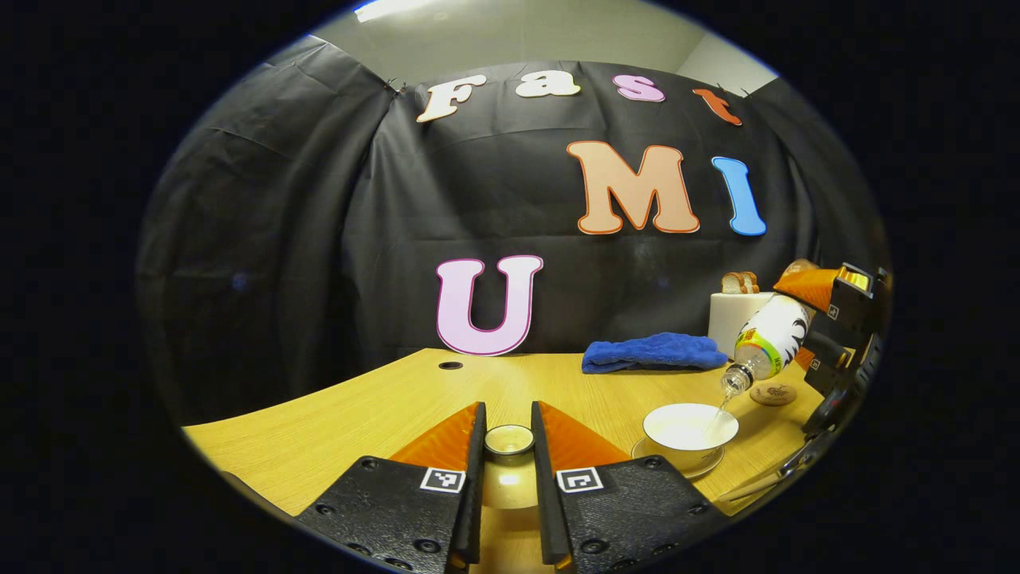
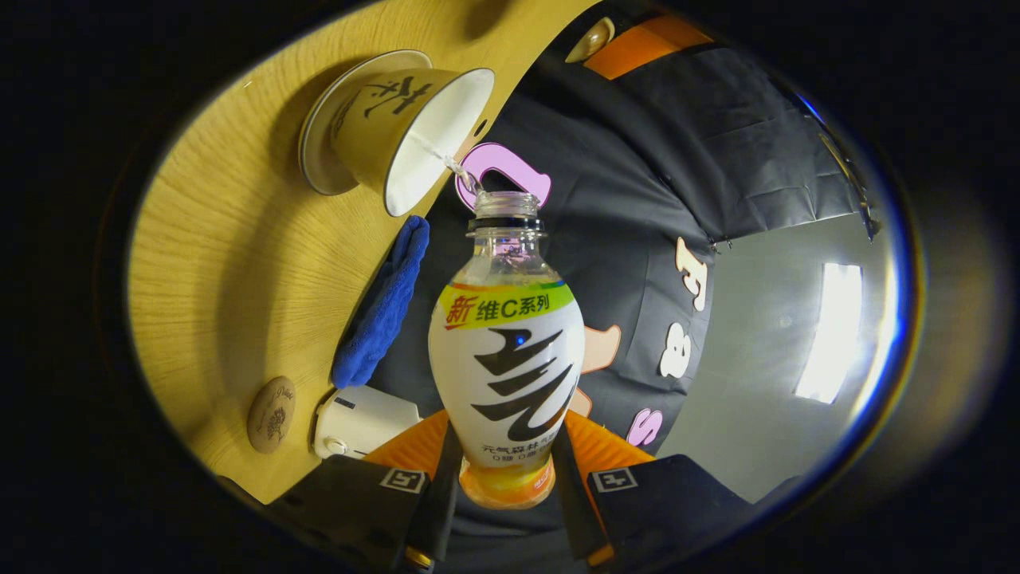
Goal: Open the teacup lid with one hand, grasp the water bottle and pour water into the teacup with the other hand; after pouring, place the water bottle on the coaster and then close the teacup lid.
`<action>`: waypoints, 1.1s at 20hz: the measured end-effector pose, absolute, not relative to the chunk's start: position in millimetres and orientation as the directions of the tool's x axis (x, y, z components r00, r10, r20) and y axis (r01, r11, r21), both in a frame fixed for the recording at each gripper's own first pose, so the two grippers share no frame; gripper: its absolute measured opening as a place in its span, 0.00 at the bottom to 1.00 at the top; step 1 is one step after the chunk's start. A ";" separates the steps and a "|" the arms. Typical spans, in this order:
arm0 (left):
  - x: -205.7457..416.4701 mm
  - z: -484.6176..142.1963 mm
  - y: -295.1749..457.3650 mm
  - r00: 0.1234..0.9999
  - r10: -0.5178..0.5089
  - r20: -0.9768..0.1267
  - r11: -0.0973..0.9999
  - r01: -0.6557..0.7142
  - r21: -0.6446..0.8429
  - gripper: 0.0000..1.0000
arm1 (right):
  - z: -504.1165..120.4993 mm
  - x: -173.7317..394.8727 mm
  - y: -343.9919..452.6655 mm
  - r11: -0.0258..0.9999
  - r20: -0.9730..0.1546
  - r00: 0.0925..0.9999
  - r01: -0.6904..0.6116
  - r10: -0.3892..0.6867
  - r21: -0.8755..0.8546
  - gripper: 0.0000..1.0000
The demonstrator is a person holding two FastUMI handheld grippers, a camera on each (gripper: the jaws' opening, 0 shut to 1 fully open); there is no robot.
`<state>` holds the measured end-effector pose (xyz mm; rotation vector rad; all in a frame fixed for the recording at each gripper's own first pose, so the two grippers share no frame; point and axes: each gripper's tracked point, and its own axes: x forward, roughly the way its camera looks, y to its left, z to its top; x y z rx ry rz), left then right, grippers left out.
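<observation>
White water bottle (image 2: 507,367), clamped near its base by the right claw (image 2: 505,478), was tipped so water ran into the teacup (image 1: 690,430) near the counter's (image 1: 374,414) right edge, while the left claw (image 1: 508,454) gripped the lid (image 1: 509,440) clear aside.

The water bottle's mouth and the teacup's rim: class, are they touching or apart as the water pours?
Apart. In the left gripper view the water bottle tilts with its mouth above the teacup, a thin stream crossing the gap.
</observation>
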<state>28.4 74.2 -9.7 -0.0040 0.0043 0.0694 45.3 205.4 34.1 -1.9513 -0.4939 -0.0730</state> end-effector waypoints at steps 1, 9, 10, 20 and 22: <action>28.6 -9.5 74.2 0.998 0.069 -0.005 0.998 -0.069 -0.004 0.27 | 33.6 45.0 206.0 -0.342 0.267 0.913 0.368 0.308 -0.865 0.60; 28.9 -9.6 74.3 0.998 0.069 -0.005 0.998 -0.069 -0.004 0.27 | 18.1 52.9 193.8 -0.236 0.155 0.958 0.213 0.241 -0.948 0.63; 28.6 -9.6 74.4 0.998 0.069 -0.005 0.998 -0.069 -0.004 0.27 | 11.5 57.6 186.4 -0.186 0.116 0.972 0.155 0.204 -0.970 0.63; 28.7 -9.9 74.6 0.998 0.069 -0.006 0.998 -0.069 -0.004 0.27 | -3.3 50.0 159.6 0.593 -0.150 0.981 -0.196 0.127 -0.781 0.59; 28.2 -9.8 74.8 0.998 0.069 -0.006 0.998 -0.069 -0.004 0.27 | 6.7 58.2 153.3 0.736 -0.169 0.975 -0.217 0.141 -0.641 0.59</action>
